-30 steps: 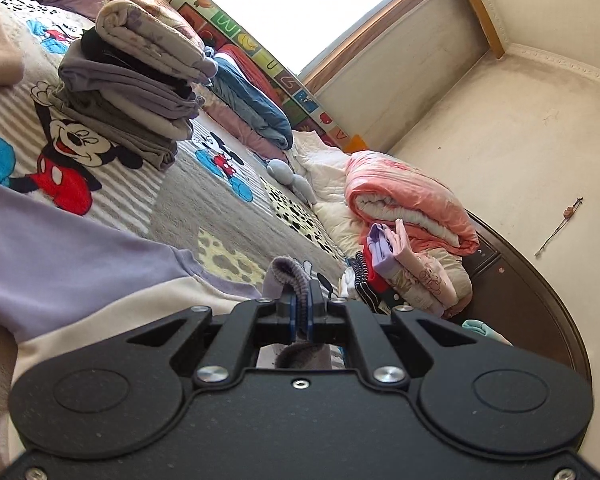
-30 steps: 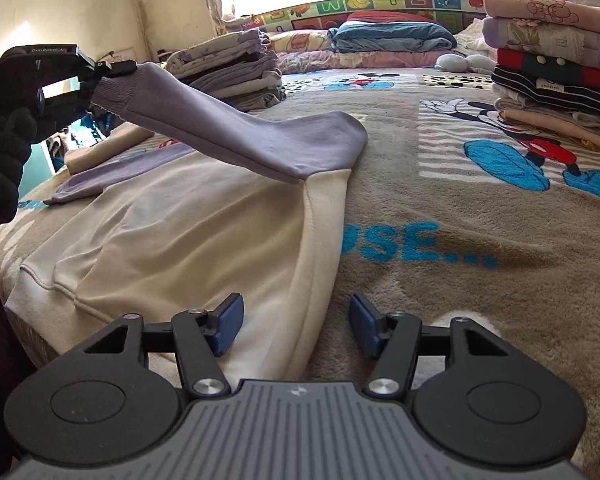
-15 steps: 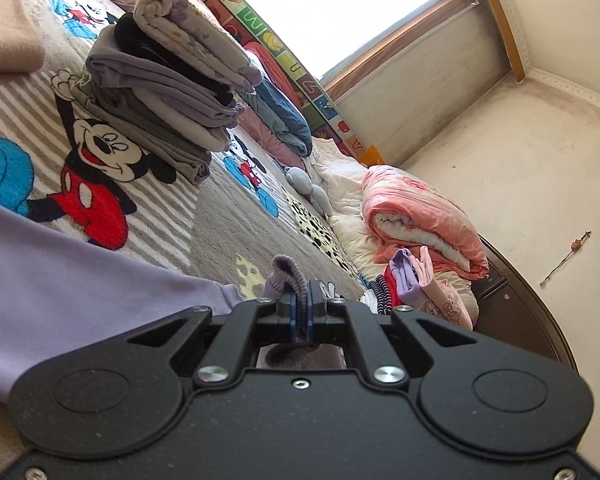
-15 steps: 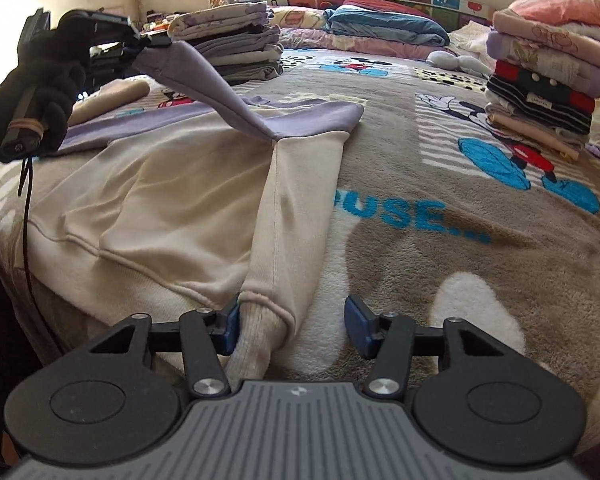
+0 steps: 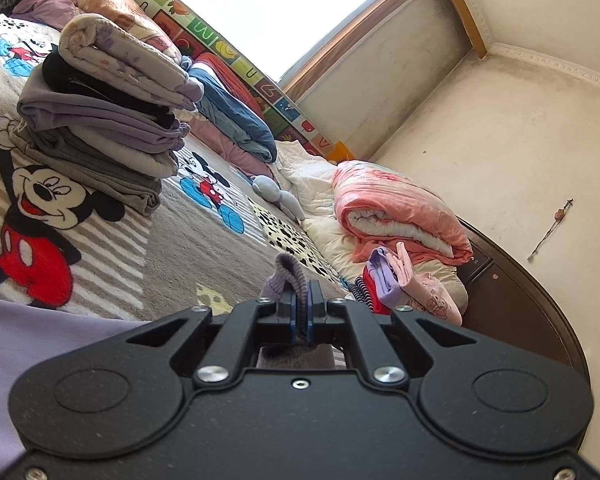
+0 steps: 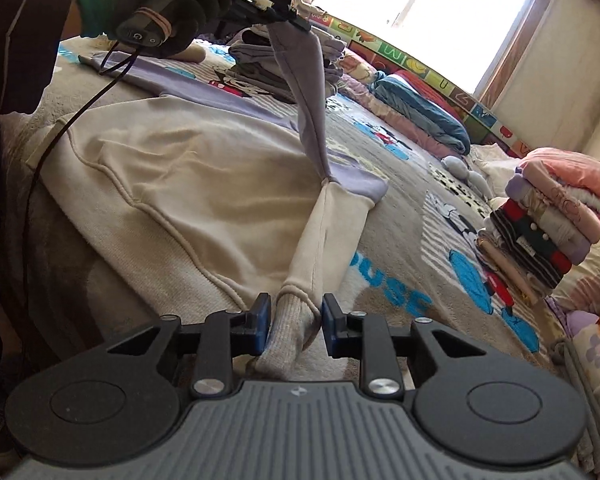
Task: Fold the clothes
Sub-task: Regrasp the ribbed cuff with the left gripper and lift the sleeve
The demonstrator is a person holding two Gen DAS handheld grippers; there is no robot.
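Left gripper (image 5: 300, 312) raised, fingers clamping sleeve cuff (image 5: 286, 276).

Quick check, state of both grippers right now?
Left gripper: shut on the purple sleeve cuff, lifted.
Right gripper: open, pads either side of the ribbed hem corner, not clamped.

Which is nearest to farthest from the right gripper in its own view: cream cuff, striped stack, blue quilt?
1. cream cuff, between the right gripper's fingers.
2. striped stack, right, mid-bed.
3. blue quilt, far end under the window.
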